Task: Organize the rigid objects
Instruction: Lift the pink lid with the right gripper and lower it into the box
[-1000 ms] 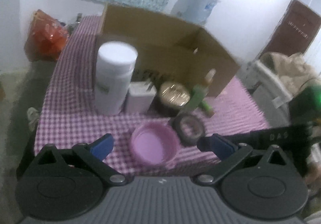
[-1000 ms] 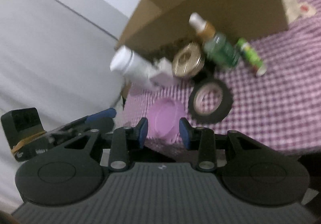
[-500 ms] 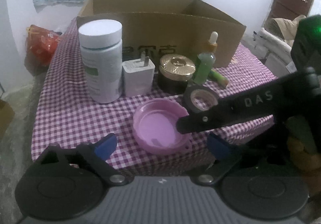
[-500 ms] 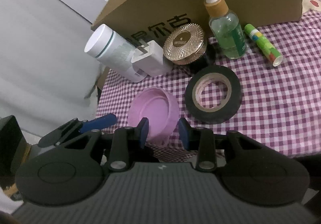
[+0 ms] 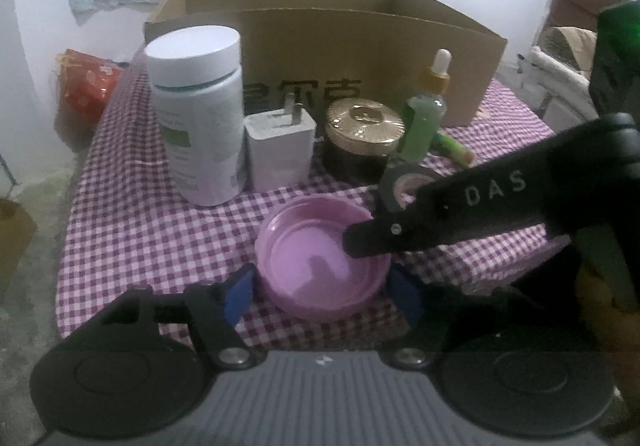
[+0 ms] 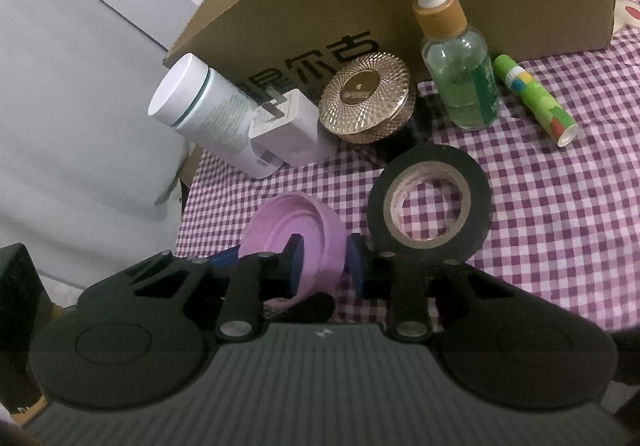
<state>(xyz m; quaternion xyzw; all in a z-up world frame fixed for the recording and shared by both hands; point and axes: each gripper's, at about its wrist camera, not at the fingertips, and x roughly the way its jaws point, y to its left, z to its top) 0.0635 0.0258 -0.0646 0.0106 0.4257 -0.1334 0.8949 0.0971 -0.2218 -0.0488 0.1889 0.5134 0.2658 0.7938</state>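
Note:
A pink lid (image 5: pixel 308 258) lies hollow side up near the front edge of the purple checked table (image 5: pixel 140 226). My left gripper (image 5: pixel 322 292) straddles it, jaws closing, with the blue pads (image 5: pixel 240 292) against the lid's two sides. My right gripper (image 6: pixel 326 266) is shut on the lid's (image 6: pixel 288 222) right rim, one pad inside the hollow and one outside. Its black finger (image 5: pixel 400 238) reaches in from the right in the left wrist view. A black tape roll (image 6: pixel 430 202) lies flat just right of the lid.
Behind the lid stand a white bottle (image 5: pixel 196 114), a white charger (image 5: pixel 280 150), a gold-topped jar (image 5: pixel 362 138) and a green dropper bottle (image 5: pixel 424 114). A green tube (image 6: pixel 534 100) lies on the cloth. An open cardboard box (image 5: pixel 360 34) fills the back.
Both grippers came down closer to the pink lid. The left jaws narrowed from wide open onto its sides. The right jaws shut on its rim.

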